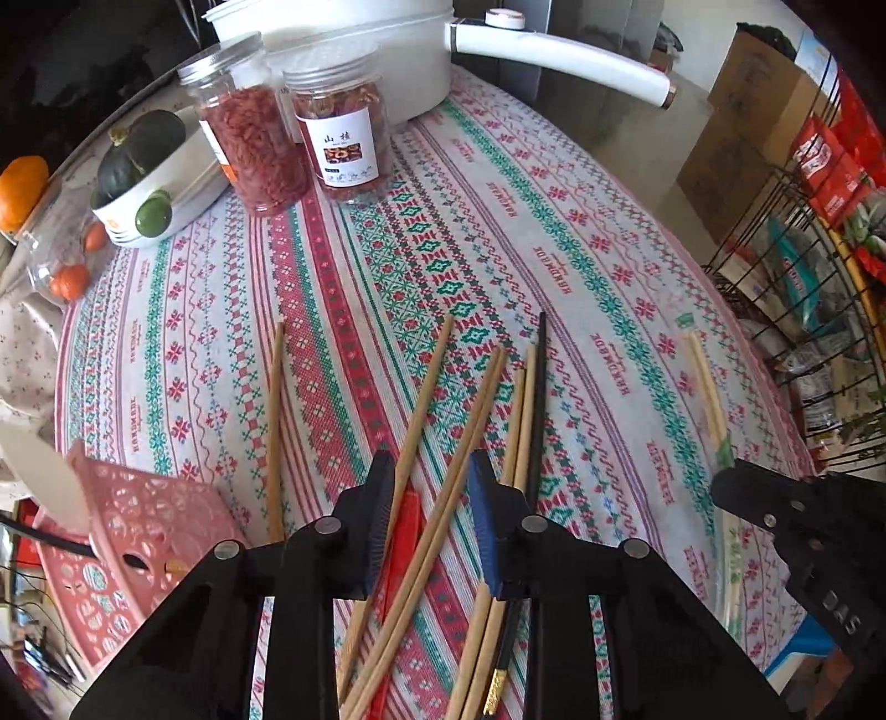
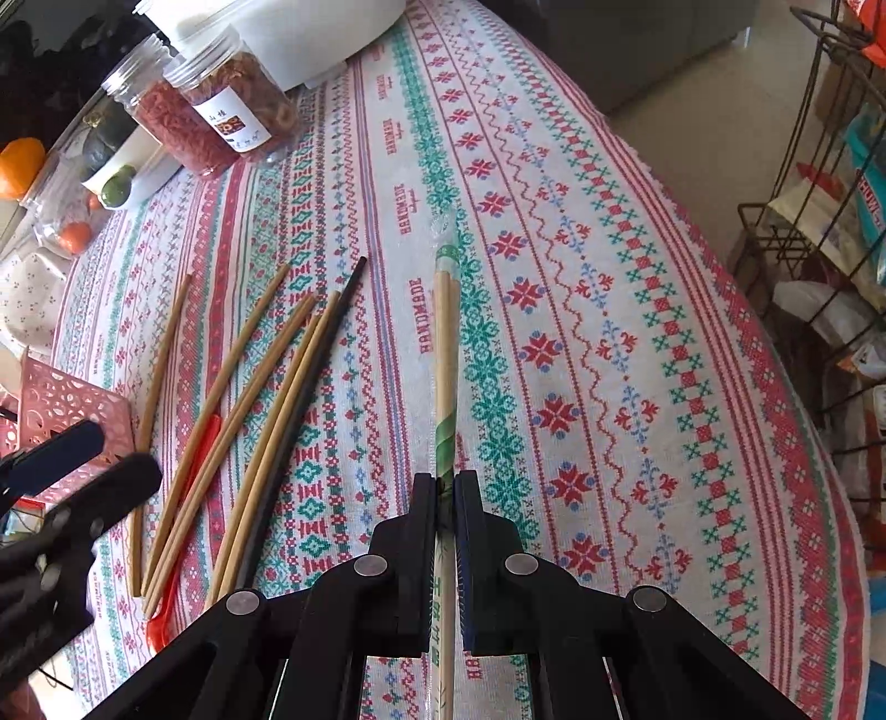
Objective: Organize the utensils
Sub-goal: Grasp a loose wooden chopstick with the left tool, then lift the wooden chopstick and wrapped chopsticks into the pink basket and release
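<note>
Table, oval, under a cross-stitch tablecloth point(image 2: 498, 232).

Right gripper point(image 2: 446, 487): fingers drawn close on the wrapped chopsticks point(image 2: 446, 354), which run forward between them, the far end lying along the green band of the cloth. Bare cloth stretches from there to the right table edge; beyond the edge stands a wire rack point(image 2: 819, 183) of packets.

Left gripper point(image 1: 432, 482): fingers apart, nothing between the pads, poised above the loose chopsticks point(image 1: 426, 399). These lie fanned on the cloth, some crossing; a black chopstick point(image 1: 538, 399) lies along their right side and a red spoon point(image 1: 401, 531) sits partly beneath them. One further wooden stick point(image 1: 275, 421) lies apart to the left.

Pink basket point(image 1: 149, 526): at the near left edge, beside that single stick.

Far end: two clear jars point(image 1: 343, 138), a white pot point(image 1: 343, 50) with long handle, a bowl of fruit point(image 1: 155, 188). The middle of the cloth between jars and chopsticks is open.
</note>
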The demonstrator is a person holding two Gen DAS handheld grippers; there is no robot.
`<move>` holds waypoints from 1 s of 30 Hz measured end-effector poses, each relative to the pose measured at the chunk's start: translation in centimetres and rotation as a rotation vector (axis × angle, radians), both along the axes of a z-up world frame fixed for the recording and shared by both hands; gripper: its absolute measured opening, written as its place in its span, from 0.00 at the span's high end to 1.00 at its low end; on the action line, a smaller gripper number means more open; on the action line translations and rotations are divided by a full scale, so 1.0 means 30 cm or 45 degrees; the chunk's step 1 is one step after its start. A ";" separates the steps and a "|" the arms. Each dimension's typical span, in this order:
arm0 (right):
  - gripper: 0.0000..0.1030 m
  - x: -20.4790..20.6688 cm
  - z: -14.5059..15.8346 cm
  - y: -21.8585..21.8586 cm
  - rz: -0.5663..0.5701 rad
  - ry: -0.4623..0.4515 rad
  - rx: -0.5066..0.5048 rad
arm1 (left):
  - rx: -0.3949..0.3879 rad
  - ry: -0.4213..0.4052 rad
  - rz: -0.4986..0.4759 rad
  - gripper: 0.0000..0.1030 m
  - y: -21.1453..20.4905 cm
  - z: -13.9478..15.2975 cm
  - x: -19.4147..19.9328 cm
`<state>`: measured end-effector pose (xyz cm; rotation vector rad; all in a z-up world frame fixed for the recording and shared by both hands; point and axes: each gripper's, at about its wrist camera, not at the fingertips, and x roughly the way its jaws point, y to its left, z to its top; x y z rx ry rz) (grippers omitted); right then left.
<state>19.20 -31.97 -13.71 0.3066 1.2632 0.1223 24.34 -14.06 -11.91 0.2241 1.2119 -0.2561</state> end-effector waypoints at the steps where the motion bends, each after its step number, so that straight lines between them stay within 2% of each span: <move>1: 0.95 0.001 0.003 -0.001 0.001 -0.001 0.010 | 0.030 -0.005 -0.011 0.78 -0.010 -0.015 0.015; 4: 0.95 0.003 0.010 0.005 0.006 -0.009 0.036 | 0.132 -0.013 -0.039 0.83 -0.037 -0.063 0.047; 6: 0.95 0.009 0.013 0.010 0.012 -0.013 0.053 | 0.155 0.007 -0.027 0.86 -0.035 -0.087 0.071; 13: 0.95 0.019 0.016 0.029 0.042 -0.022 0.068 | 0.123 0.115 -0.010 0.91 -0.019 -0.119 0.122; 16: 0.95 0.022 0.016 0.033 0.045 -0.025 0.067 | 0.106 0.086 -0.018 0.92 -0.011 -0.109 0.116; 21: 0.95 0.021 0.023 0.038 0.051 -0.040 0.040 | 0.056 -0.030 -0.061 0.93 0.010 -0.019 0.027; 30: 0.95 -0.016 0.111 0.056 0.022 -0.165 0.020 | -0.119 -0.278 -0.141 0.94 0.101 0.270 -0.208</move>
